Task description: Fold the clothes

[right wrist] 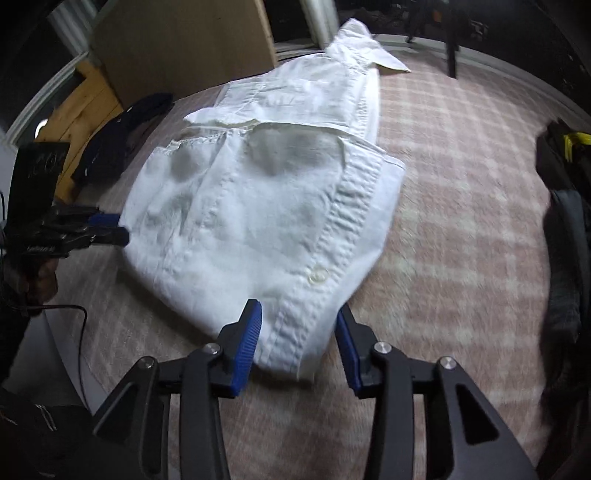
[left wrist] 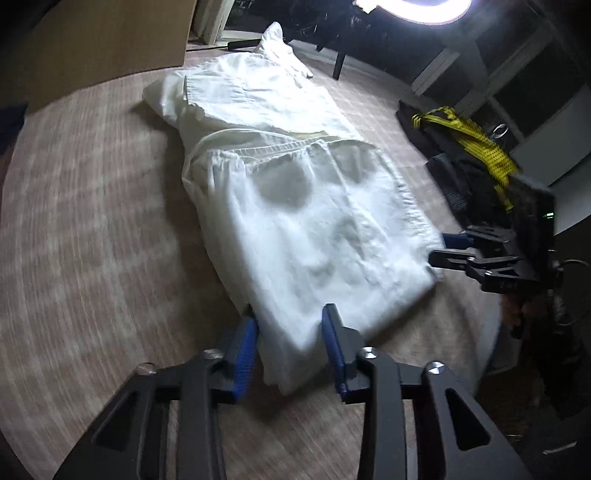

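A white shirt lies folded lengthwise on the plaid bed cover, collar at the far end. My left gripper sits at the shirt's near left corner; the bunched cloth fills the gap between its blue pads and touches both. From the right wrist view the left gripper shows its tips close together at the shirt's edge. My right gripper straddles the near right corner by the button placket, jaws apart, cloth lying loosely between them. Its tips reach the shirt's right edge.
Dark clothes with a yellow strap are piled to the right of the shirt. More dark garments lie at the left by a wooden panel. A ring light glares at the far end. A hand holds the left gripper.
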Available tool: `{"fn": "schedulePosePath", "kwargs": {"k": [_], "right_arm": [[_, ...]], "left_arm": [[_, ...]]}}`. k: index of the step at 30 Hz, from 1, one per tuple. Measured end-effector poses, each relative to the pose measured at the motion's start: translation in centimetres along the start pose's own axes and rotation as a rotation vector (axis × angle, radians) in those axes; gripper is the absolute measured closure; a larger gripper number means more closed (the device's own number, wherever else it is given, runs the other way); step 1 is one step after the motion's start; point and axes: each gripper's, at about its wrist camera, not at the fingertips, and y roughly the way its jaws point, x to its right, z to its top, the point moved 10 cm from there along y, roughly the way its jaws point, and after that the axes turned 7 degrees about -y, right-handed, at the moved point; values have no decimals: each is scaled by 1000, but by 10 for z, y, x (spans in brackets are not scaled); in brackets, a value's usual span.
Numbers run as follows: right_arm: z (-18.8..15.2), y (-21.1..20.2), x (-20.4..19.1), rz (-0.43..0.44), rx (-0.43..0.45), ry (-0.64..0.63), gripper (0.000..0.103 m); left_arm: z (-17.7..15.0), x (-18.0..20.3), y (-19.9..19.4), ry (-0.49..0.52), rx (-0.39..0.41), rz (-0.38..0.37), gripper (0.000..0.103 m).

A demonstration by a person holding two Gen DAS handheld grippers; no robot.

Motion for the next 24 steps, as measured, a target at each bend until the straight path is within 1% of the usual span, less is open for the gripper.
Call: {"fn": "schedulePosePath", "kwargs": {"k": [2, 3, 4, 5, 8, 9, 10, 12, 13, 14, 15, 16, 17, 18, 19, 20, 22, 24], "right_arm": [[2, 5, -2, -22, -7, -28, 86], [2, 5, -4, -15, -9, -38, 87], [2, 3, -6, 2, -4, -43, 93], [2, 0, -10, 17, -2, -53, 94], [1, -11, -20, 52, -4, -93, 95], [1, -10, -19, 54, -5, -89, 95], [-2, -4, -15, 32, -30, -85, 94], [-8, 6, -6, -10, -82, -79, 84], [-10, 9, -4, -25, -106, -82, 76], [-11, 7, -3, -40, -121, -88, 75], [-9, -1, 0, -61, -106, -90, 75], [-7, -10, 2, -81, -89, -92, 75], [1, -22, 7, -92, -41, -77, 75], [8, -34, 11, -102, 6, -63, 75], [18, -39, 11, -102, 45, -61, 75], [27, -44, 12, -102, 84, -59, 74], [47, -32, 4, -98, 108, -66, 75], [63, -9, -8, -79, 104, -91, 75]], "left_arm": [[1, 2, -1, 5, 9, -10, 99], [-1, 3, -5, 12, 14, -13, 99], [-4, 5, -11, 19, 17, -17, 99], [-8, 1, -17, 20, 14, -28, 99], [-15, -7, -21, 3, 0, -47, 99], [-17, -10, -21, -2, -3, -48, 95], [-16, -17, -16, -14, -15, -28, 95], [-12, -30, -6, -43, -40, 16, 83], [-11, -35, -5, -57, -47, 26, 80], [-10, -37, -9, -56, -38, 43, 79], [-8, -37, -16, -50, -21, 62, 79], [-3, -36, -26, -24, 10, 101, 82], [3, -31, -35, 6, 42, 118, 84], [11, -24, -44, 35, 73, 124, 83], [20, -13, -48, 62, 96, 109, 83], [28, -4, -49, 86, 113, 89, 80], [46, 11, -34, 126, 120, 72, 80], [55, 0, -14, 118, 92, 98, 80]]}}
